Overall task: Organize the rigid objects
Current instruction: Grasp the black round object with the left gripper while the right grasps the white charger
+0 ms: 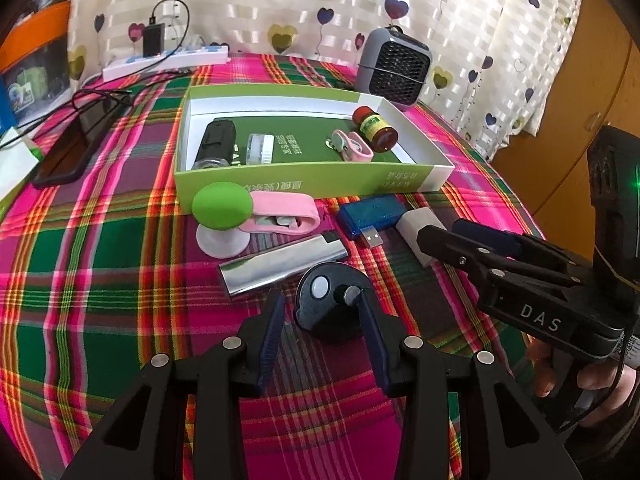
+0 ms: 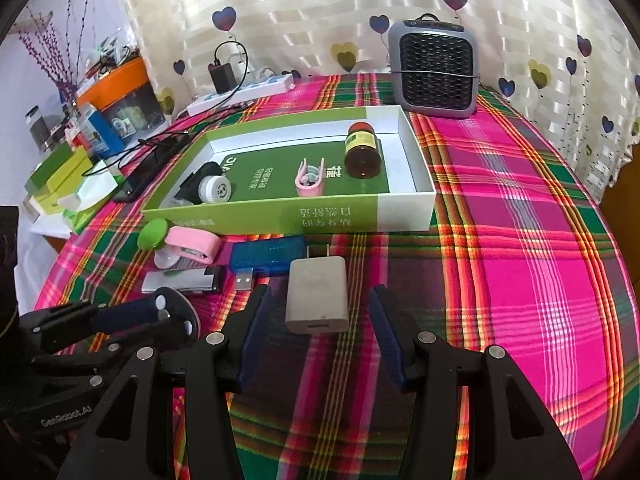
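A black round disc point(image 1: 320, 300) with a white button lies on the plaid cloth between the pads of my left gripper point(image 1: 322, 305), which stands open around it. My right gripper point(image 2: 320, 294) is open too, straddling a white wall charger point(image 2: 316, 300) with a gap on each side. Beyond lie a silver lighter point(image 1: 280, 264), a blue USB stick point(image 1: 368, 212), a pink clip point(image 1: 280, 220) and a green mushroom-shaped stand point(image 1: 222, 208). The green box point(image 1: 304, 180) holds a brown bottle point(image 1: 374, 124), another pink clip point(image 1: 356, 146), a white cap point(image 1: 260, 148) and a black cylinder point(image 1: 218, 140).
A grey fan heater point(image 2: 434, 70) stands behind the box at the back. A power strip point(image 1: 160, 60) with a plugged adapter and a dark phone point(image 1: 68, 152) with cables lie at the back left. Boxes and jars crowd a side surface point(image 2: 80, 152). The table drops off at the right.
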Motion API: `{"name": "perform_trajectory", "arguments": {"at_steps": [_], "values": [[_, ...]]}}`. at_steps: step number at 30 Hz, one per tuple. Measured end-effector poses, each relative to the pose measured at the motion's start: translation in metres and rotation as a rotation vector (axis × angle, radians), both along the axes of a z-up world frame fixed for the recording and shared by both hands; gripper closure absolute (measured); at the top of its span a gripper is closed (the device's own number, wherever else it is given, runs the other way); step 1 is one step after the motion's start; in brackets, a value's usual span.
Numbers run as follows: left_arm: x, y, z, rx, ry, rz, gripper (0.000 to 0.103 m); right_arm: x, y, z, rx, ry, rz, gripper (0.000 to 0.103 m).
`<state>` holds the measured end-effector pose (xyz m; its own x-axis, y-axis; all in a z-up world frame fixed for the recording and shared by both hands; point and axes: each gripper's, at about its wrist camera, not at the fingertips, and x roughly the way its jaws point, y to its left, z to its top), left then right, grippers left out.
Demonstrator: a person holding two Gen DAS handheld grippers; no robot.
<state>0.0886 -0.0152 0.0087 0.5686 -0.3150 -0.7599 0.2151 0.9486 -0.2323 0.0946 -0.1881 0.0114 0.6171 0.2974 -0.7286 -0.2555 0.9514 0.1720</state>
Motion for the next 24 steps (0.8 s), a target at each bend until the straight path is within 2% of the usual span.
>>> {"name": "perform_trajectory", "arguments": {"at_steps": [13,24], "values": [[0.01,-0.007,-0.001,0.021,-0.002,-0.004,0.065,0.011,-0.001,-0.008,-0.051,0.036,-0.027,0.052],[0.014,0.004,-0.002,-0.081,0.017,0.012,0.066,0.012,0.0,-0.008,-0.065,0.035,-0.018,0.052]]}}
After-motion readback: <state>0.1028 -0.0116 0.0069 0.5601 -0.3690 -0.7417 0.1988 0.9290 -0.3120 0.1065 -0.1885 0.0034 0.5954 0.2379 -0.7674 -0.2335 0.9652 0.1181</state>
